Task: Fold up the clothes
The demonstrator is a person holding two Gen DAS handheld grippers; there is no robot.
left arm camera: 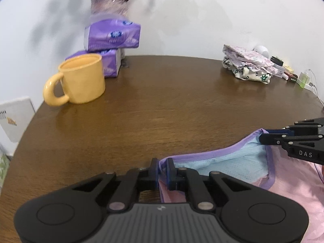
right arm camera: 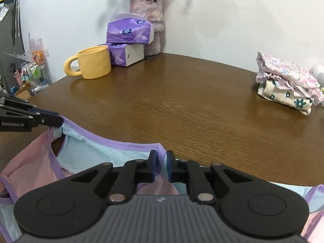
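Note:
A pink and light-blue garment with purple trim [left arm camera: 232,162] lies at the near edge of the brown wooden table [left arm camera: 162,111]. My left gripper [left arm camera: 162,167] is shut on its purple-trimmed corner. My right gripper [right arm camera: 161,162] is shut on the other purple-trimmed corner of the same garment [right arm camera: 97,151]. The right gripper also shows at the right of the left wrist view [left arm camera: 263,136], pinching the trim. The left gripper shows at the left of the right wrist view [right arm camera: 58,119], pinching the trim. The trimmed edge sags between the two grippers.
A yellow mug [left arm camera: 81,79] and stacked purple tissue packs [left arm camera: 112,35] stand at the back left, with a flower vase [left arm camera: 110,3] behind. A pile of folded floral clothes [left arm camera: 249,64] sits at the back right beside small items [left arm camera: 289,75].

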